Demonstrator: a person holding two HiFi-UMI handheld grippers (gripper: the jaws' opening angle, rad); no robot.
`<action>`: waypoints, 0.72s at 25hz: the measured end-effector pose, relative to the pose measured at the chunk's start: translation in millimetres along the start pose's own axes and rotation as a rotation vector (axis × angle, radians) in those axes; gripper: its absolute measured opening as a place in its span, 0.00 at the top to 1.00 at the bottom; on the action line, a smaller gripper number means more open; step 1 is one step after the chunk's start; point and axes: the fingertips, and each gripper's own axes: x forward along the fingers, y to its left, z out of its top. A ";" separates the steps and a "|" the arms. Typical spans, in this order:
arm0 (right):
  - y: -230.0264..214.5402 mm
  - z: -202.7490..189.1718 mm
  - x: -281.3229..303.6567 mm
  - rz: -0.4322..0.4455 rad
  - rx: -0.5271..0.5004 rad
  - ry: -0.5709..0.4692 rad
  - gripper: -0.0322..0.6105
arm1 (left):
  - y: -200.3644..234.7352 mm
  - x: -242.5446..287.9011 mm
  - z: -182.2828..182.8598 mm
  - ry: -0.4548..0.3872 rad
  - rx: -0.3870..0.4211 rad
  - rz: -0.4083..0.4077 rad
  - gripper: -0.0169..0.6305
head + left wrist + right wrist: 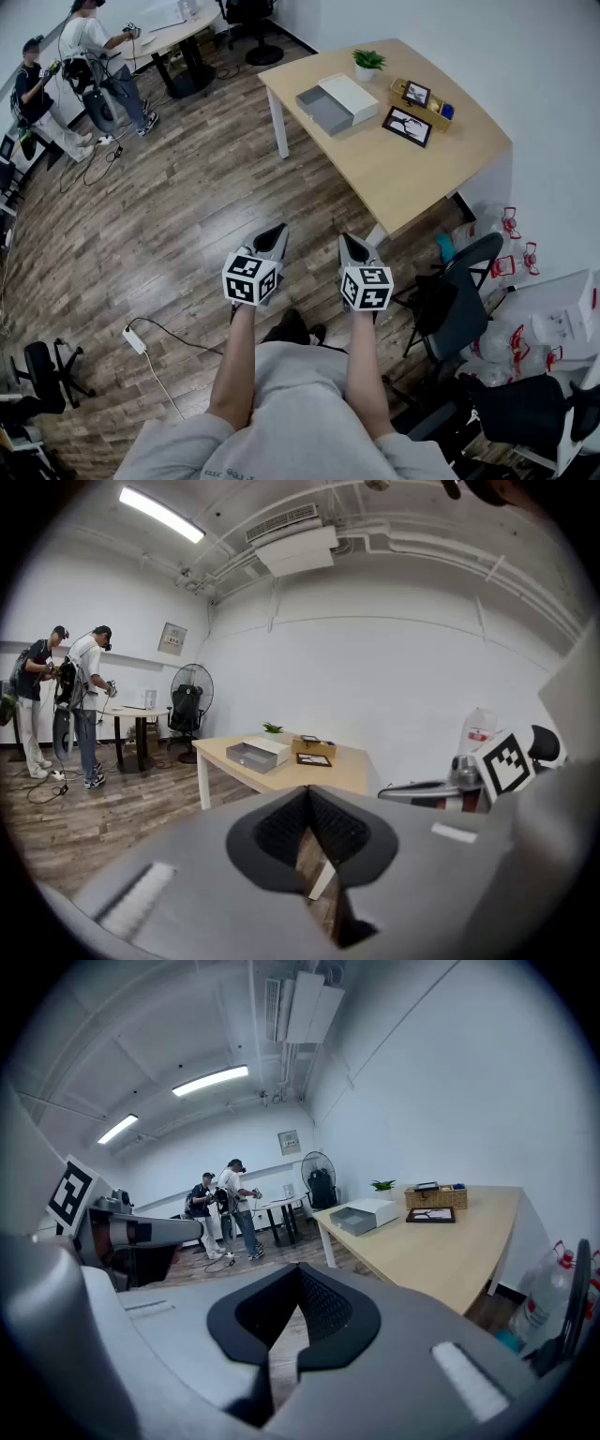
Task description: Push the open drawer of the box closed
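Box [349,97] well beyond left gripper [273,232]

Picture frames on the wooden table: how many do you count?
2. One picture frame lies flat on the table beside the wicker basket; the second frame rests on top of that basket. None seems hidden.

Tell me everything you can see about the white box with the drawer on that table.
The box is a flat, white, rectangular case, smooth like plastic or coated card. Its grey drawer is pulled well out toward the table's corner, so it stands open. The box lies flat near the far left corner of the light wooden table, with a small potted plant just behind it, apart. Only the table touches it.
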 end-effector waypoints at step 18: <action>6.0 10.4 15.5 0.014 0.056 -0.050 0.95 | 41.0 -27.4 -10.1 0.006 -0.051 0.052 0.89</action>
